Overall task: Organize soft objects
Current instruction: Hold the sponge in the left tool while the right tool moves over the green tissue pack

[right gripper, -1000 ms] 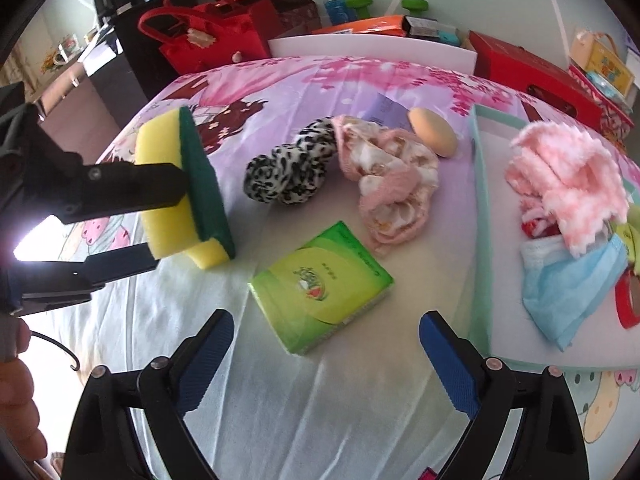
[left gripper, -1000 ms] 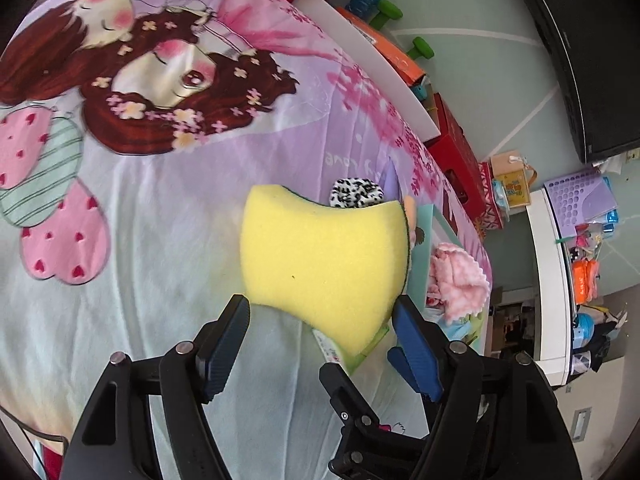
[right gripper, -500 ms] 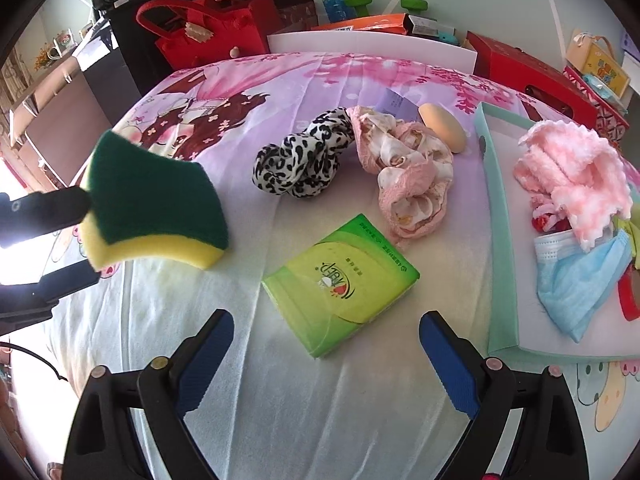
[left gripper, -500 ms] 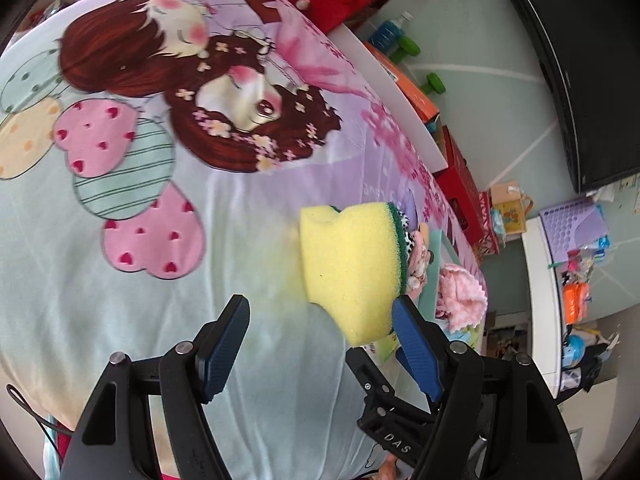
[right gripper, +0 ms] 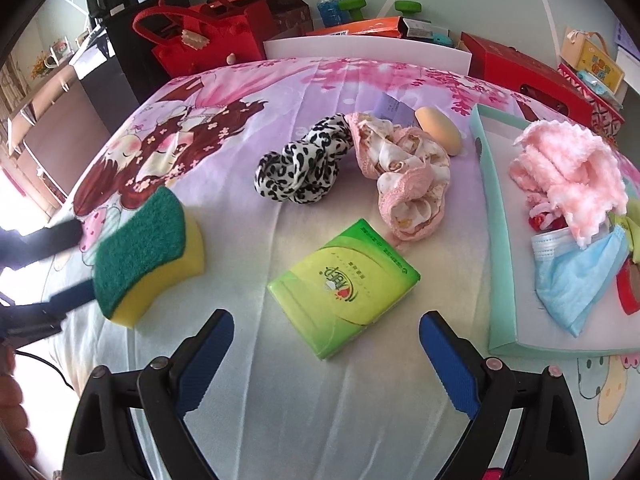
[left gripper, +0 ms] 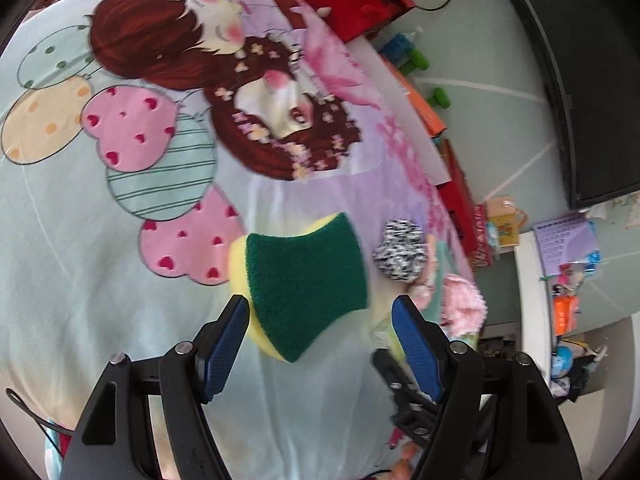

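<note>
Right wrist view: at the far left your left gripper (right gripper: 86,262) reaches in, blurred, its jaws standing to either side of the scouring sponge (right gripper: 148,256), which lies green side up on the bed sheet (right gripper: 304,408). Whether the pads press it here you cannot tell. In the left wrist view the sponge (left gripper: 302,286) sits between your left gripper's (left gripper: 320,324) spread jaws with a clear gap at the right pad, so it is not clamped. Moving right along the sheet you pass the leopard-print scrunchie (right gripper: 304,164), touching the pink floral cloth (right gripper: 404,172), with the green tissue pack (right gripper: 344,286) nearer to you and the beige makeup sponge (right gripper: 438,130) behind. Your right gripper (right gripper: 326,360) hangs above the sheet just short of the tissue pack, jaws wide open and empty. At the right, the teal tray (right gripper: 498,240) holds a fluffy pink towel (right gripper: 572,176) and a blue face mask (right gripper: 576,276).
</note>
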Motion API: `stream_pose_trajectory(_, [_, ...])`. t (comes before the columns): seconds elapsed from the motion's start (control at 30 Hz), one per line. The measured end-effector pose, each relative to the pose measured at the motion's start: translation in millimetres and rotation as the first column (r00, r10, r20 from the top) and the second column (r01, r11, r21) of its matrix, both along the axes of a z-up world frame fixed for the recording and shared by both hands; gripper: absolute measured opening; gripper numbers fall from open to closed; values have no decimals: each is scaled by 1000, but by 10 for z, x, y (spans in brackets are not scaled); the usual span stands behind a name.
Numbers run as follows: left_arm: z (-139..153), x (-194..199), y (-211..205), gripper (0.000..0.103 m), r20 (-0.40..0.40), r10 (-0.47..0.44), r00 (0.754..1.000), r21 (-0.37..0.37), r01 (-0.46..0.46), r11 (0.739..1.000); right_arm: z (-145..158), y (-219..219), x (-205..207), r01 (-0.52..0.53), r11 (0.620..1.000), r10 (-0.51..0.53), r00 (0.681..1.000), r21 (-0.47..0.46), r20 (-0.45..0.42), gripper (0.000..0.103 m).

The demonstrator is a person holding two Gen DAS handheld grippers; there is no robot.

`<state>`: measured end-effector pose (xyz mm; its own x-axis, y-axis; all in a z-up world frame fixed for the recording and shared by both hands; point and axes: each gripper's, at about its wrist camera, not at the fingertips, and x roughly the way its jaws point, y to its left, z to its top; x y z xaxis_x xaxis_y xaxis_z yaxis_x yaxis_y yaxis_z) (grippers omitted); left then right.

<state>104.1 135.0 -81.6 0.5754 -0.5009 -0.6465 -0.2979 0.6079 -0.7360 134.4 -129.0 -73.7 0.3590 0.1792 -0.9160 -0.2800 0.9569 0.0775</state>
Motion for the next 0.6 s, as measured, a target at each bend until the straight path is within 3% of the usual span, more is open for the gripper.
stream_pose_trajectory(0.3, [-77, 72, -107, 75, -17, -69, 997, 84, 70, 994, -63, 51, 89, 54, 998, -54, 998, 25, -11, 96])
stream_pose_trajectory(0.5, [-181, 91, -113, 75, -65, -35, 997, 103, 42, 994, -73, 30, 132, 79, 996, -79, 997, 30, 0, 96])
stream_pose_trajectory(0.6, [-159, 75, -110, 75, -79, -10, 997, 149, 21, 989, -83, 12, 142, 86, 996, -86, 996, 39, -1, 96])
